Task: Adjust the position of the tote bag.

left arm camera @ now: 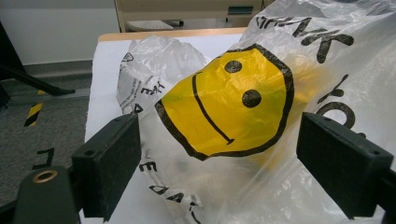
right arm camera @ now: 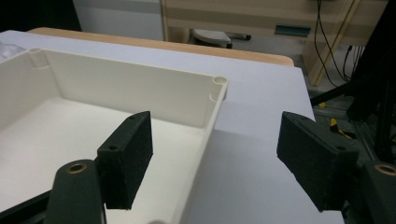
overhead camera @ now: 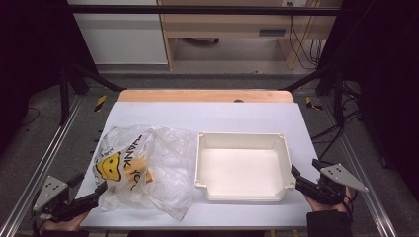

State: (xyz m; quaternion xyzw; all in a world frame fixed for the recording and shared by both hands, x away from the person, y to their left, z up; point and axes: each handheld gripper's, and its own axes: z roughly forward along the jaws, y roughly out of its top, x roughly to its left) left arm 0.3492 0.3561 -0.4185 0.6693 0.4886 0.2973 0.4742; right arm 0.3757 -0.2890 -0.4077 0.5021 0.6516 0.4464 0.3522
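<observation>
Clear crinkled plastic bag with a yellow smiley (overhead camera: 141, 168) lies left of my cream rectangular plastic tray (overhead camera: 242, 165), between my left gripper's (overhead camera: 101, 190) wide jaws; my right gripper (overhead camera: 295, 177) gapes at the tray's right wall.

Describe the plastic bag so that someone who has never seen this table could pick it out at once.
Start at the white table. On its left half, beside the empty cream plastic tray, lies the clear plastic bag, crumpled, close to the left tongs. It alone is see-through and soft, printed with a yellow smiley face and black lettering.
</observation>
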